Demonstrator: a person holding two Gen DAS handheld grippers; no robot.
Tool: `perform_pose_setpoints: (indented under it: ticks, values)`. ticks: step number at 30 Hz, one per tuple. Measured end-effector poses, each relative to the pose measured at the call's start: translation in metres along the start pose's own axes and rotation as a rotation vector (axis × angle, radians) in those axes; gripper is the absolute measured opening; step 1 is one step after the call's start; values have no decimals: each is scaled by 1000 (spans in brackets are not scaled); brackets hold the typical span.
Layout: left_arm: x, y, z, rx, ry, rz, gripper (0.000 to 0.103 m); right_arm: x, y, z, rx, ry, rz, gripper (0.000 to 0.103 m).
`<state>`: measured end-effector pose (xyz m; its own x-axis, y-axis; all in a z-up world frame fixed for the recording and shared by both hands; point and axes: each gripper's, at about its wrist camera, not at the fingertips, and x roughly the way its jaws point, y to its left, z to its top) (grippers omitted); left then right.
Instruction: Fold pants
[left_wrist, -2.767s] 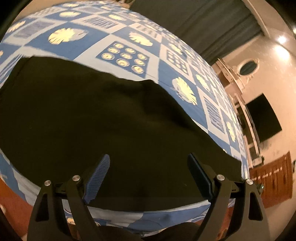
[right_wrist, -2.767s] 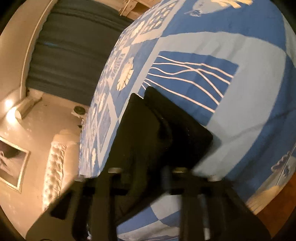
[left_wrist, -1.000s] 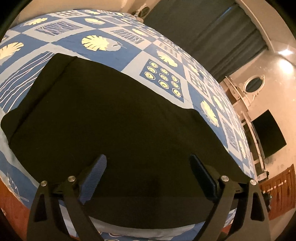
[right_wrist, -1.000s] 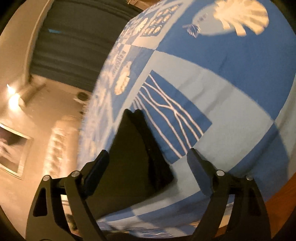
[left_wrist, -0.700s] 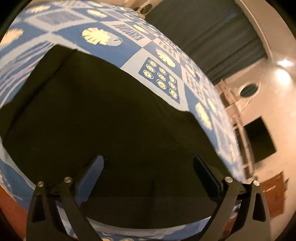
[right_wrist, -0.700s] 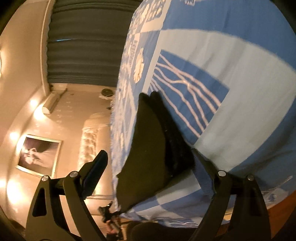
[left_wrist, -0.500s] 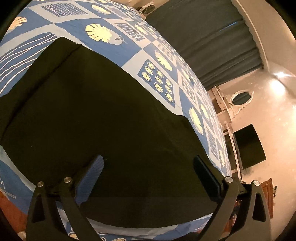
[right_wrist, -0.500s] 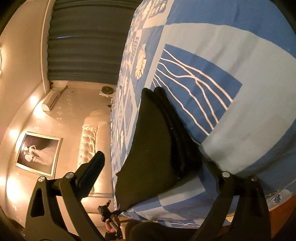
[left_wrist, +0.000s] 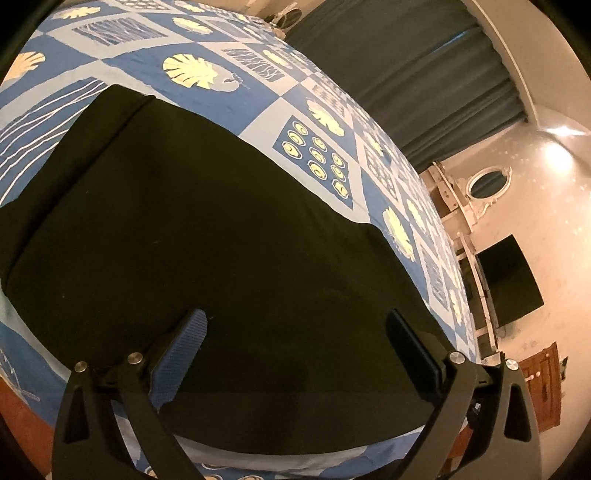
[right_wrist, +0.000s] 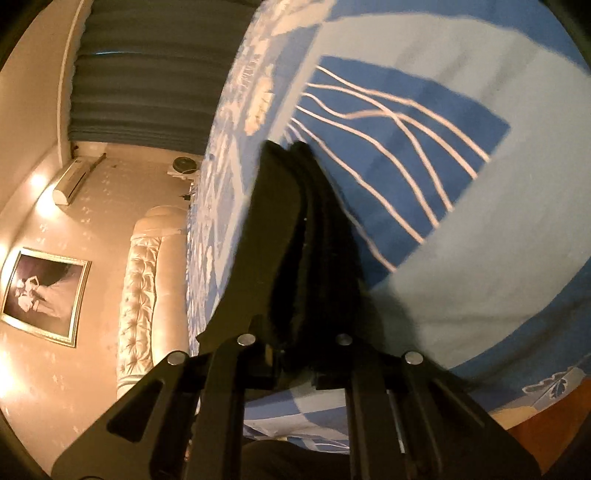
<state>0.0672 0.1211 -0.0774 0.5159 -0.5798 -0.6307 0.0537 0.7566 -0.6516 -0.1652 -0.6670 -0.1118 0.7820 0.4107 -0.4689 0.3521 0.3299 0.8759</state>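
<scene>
Dark, near-black pants (left_wrist: 221, 240) lie folded flat on a blue and white patterned bedspread (left_wrist: 258, 99). My left gripper (left_wrist: 295, 317) hovers wide open over the pants' near edge, with nothing between its blue pads. In the right wrist view the pants (right_wrist: 288, 229) show as a stack of layered edges at one end. My right gripper (right_wrist: 295, 354) is at that end. Its jaws are closing and stand nearly together, pinching the stacked layers. The cloth hides its pads. The bedspread (right_wrist: 480, 240) is bare to the right of the pants.
Dark curtains (left_wrist: 424, 74) hang beyond the bed. A wall TV (left_wrist: 509, 277) and a wooden door (left_wrist: 543, 387) are at the right. A tufted headboard (right_wrist: 144, 288), a framed picture (right_wrist: 44, 295) and an air conditioner (right_wrist: 72, 181) show in the right wrist view. The orange floor (right_wrist: 546, 417) lies past the bed's edge.
My right gripper moved in over the stacked end of the pants and went from wide open to pinched on it. The left gripper stayed open in about the same place.
</scene>
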Motion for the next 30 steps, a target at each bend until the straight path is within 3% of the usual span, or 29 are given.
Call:
perform_pose_setpoints:
  ticks: [8, 17, 24, 30]
  values:
    - [2, -4, 2, 7, 18, 34, 97, -8, 61, -9, -90, -45, 34, 10]
    - [11, -20, -2, 121, 49, 136, 97, -9, 147, -33, -252, -48, 57, 10]
    - [17, -29, -7, 225, 74, 204, 97, 34, 236, -78, -428, 20, 76, 10]
    - [13, -25, -3, 184, 72, 178, 97, 91, 268, -120, -519, 109, 41, 10]
